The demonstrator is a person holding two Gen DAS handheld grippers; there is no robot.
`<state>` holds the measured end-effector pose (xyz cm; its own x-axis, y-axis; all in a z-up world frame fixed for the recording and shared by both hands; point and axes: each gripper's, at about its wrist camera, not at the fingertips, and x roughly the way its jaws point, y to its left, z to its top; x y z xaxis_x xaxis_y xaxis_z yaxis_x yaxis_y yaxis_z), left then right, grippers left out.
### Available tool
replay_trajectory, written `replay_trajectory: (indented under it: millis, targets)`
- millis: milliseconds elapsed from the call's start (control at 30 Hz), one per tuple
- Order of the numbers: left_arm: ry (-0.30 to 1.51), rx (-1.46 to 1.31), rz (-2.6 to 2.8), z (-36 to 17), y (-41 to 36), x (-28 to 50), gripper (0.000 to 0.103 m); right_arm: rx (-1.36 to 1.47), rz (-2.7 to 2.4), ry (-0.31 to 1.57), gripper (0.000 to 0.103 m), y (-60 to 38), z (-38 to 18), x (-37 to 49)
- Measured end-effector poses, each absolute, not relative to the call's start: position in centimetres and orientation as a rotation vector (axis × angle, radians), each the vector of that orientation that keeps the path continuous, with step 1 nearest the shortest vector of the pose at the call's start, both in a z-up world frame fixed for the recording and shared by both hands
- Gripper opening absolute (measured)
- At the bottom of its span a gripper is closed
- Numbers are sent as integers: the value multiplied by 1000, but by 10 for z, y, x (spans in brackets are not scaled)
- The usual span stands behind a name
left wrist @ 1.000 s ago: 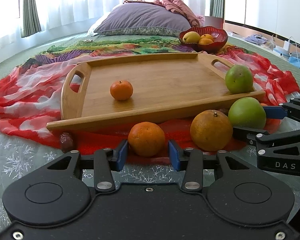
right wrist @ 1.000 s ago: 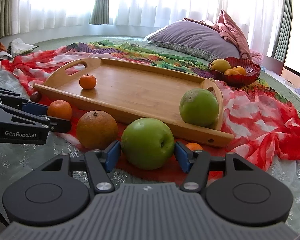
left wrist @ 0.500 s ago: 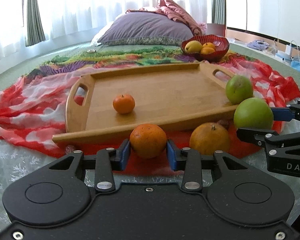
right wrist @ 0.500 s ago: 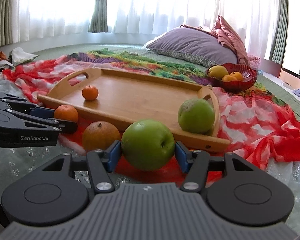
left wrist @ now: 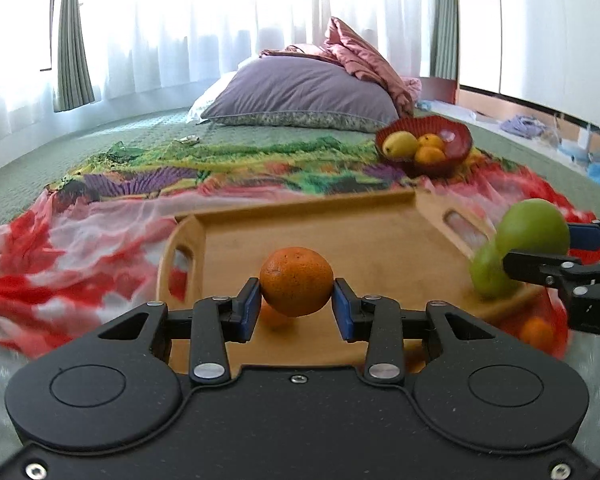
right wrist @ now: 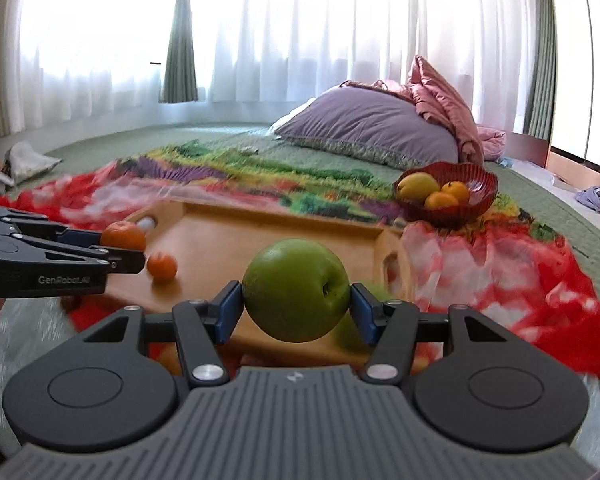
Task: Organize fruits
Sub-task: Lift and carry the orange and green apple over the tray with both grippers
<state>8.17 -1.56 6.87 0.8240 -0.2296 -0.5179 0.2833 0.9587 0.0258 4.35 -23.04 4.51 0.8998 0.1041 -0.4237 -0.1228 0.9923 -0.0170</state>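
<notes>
My left gripper [left wrist: 296, 306] is shut on an orange [left wrist: 296, 281] and holds it in the air above the near part of the wooden tray [left wrist: 380, 240]. A small orange [right wrist: 162, 267] lies on the tray, mostly hidden behind the held one in the left wrist view. My right gripper [right wrist: 296, 308] is shut on a green apple [right wrist: 296, 290], raised over the tray's right end [right wrist: 396, 256]. That apple also shows in the left wrist view [left wrist: 534, 226], above a second green fruit [left wrist: 488, 276] lying on the tray's right end.
A red bowl [right wrist: 476, 196] with a yellow pear and two oranges stands behind the tray. Another orange [left wrist: 538, 332] lies on the red cloth [right wrist: 500, 280] beside the tray. A purple pillow [left wrist: 300, 96] lies at the back.
Both grippers have closed on their fruits, lifted them off the cloth and moved them forward over the tray. The large orange by the front edge has dropped out of view.
</notes>
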Motion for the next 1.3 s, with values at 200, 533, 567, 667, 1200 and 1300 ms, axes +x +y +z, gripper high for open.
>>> replay_trajectory:
  millis: [200, 533, 567, 667, 1200, 1300]
  targets:
    - [579, 74, -257, 85, -11, 134, 36, 15, 95, 500, 61, -244, 68, 91]
    - [700, 32, -225, 77, -12, 202, 36, 195, 29, 706, 61, -275, 67, 179]
    - [715, 32, -222, 73, -13, 206, 36, 198, 19, 717, 61, -275, 64, 184]
    - [756, 34, -207, 58, -15, 218, 36, 197, -6, 746, 61, -274, 56, 198]
    - [818, 51, -177, 28, -18, 238, 36, 152, -40, 847, 61, -268, 22, 218]
    - [819, 44, -175, 27, -17, 238, 36, 141, -43, 855, 61, -267, 18, 219]
